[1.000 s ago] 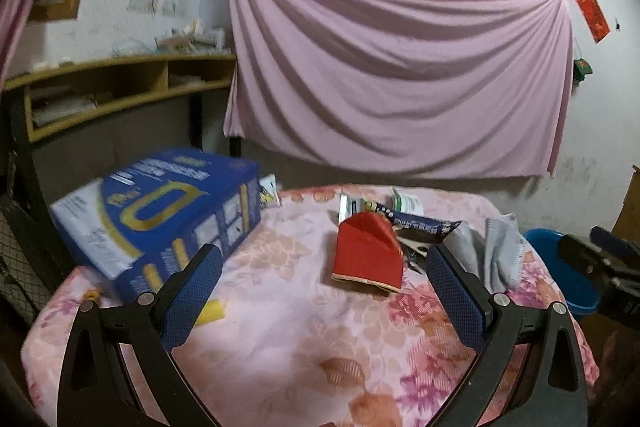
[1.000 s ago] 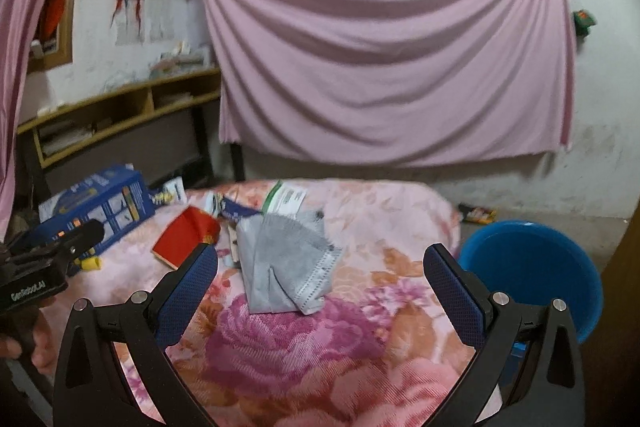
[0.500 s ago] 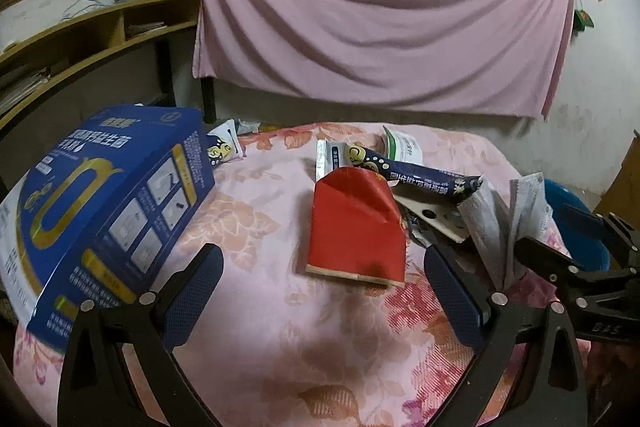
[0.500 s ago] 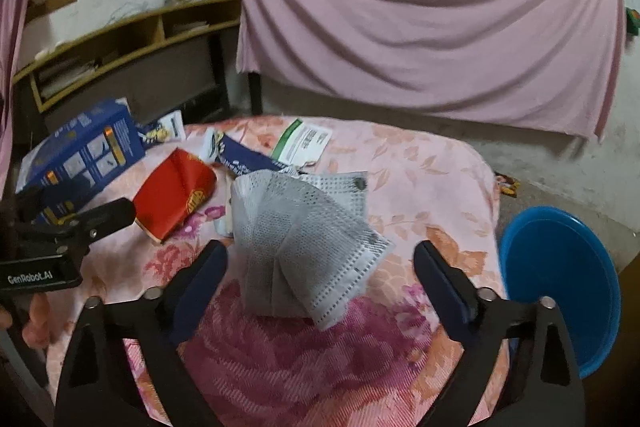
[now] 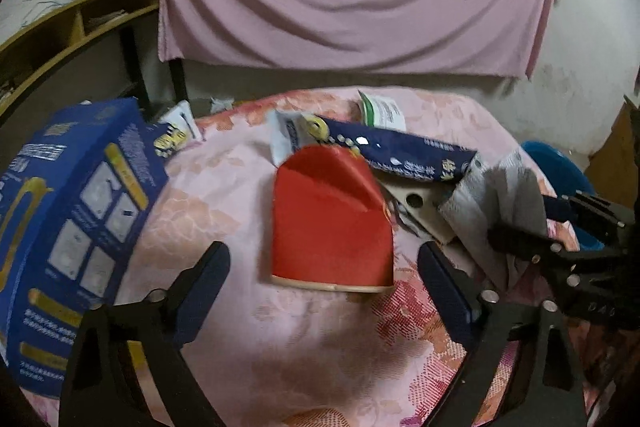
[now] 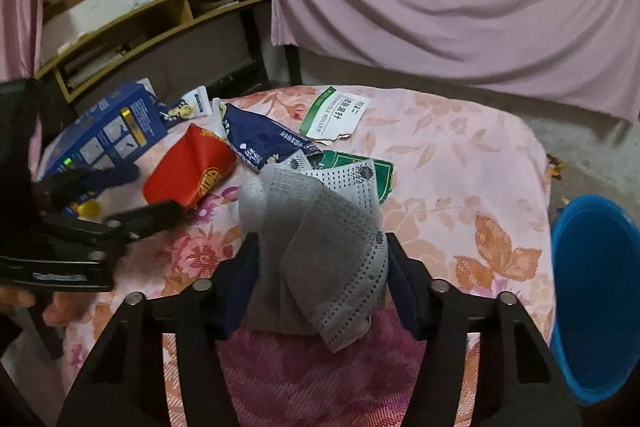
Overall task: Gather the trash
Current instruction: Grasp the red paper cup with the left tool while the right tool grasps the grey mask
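A grey face mask (image 6: 320, 259) lies crumpled on the floral tablecloth (image 6: 460, 167), and my right gripper (image 6: 322, 287) is shut on it, a finger pressing each side. The mask (image 5: 500, 203) and the right gripper (image 5: 552, 227) also show at the right of the left wrist view. My left gripper (image 5: 324, 291) stands open just short of a red paper packet (image 5: 328, 219), touching nothing. In the right wrist view that red packet (image 6: 188, 167) lies beside the left gripper (image 6: 140, 193). A dark blue wrapper (image 5: 400, 155) lies behind the packet.
A big blue carton (image 5: 72, 227) leans at the table's left edge. A white-and-green packet (image 6: 336, 115) and a green one (image 6: 380, 171) lie behind the mask. A blue bin (image 6: 592, 291) stands on the floor to the right. A hand (image 6: 60, 307) holds the left gripper.
Both grippers moved forward and down toward the table. The right gripper's fingers narrowed from wide open onto the grey mask, which now bulges up between them. The left gripper stayed open.
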A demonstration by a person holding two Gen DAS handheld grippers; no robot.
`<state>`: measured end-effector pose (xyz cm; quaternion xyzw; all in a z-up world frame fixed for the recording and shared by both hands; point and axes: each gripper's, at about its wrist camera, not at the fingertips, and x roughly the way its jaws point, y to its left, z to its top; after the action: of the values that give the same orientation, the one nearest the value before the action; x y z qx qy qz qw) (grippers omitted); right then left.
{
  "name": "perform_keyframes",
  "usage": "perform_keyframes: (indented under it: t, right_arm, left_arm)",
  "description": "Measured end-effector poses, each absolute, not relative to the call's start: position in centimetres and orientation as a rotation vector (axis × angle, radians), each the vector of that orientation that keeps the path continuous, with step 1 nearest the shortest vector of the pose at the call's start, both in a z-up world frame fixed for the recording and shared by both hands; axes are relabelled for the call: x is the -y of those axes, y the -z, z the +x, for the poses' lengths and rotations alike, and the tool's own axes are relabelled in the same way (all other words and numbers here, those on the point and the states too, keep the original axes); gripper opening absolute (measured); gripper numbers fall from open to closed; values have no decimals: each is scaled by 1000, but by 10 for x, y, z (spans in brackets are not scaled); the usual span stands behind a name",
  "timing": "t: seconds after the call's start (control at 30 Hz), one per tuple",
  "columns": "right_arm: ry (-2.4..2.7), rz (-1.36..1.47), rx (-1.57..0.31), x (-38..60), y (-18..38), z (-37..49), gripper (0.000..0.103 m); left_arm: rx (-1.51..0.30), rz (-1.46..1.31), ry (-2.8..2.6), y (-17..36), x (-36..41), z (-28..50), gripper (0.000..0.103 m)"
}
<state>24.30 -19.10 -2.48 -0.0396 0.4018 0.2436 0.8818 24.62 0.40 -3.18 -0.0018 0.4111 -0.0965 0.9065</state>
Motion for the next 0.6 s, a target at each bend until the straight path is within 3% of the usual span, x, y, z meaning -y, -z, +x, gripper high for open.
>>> perform_keyframes:
  t: [0.1,0.27,0.4,0.6]
  right_arm:
    - [-536,-61,-845,194,25,242,43]
    - [-583,-22,-857,199,26,239,29]
    - [-614,2,-858,202,25,235,16]
    - [-641,-5,-806,204,17,220,10]
  left_arm:
    - [-878,15,209,37,1,253,81]
    - [-916,40,215,45,10,262,57]
    - [-907,39,220,44,14,261,57]
    - [-868,39,192,41,19,244,56]
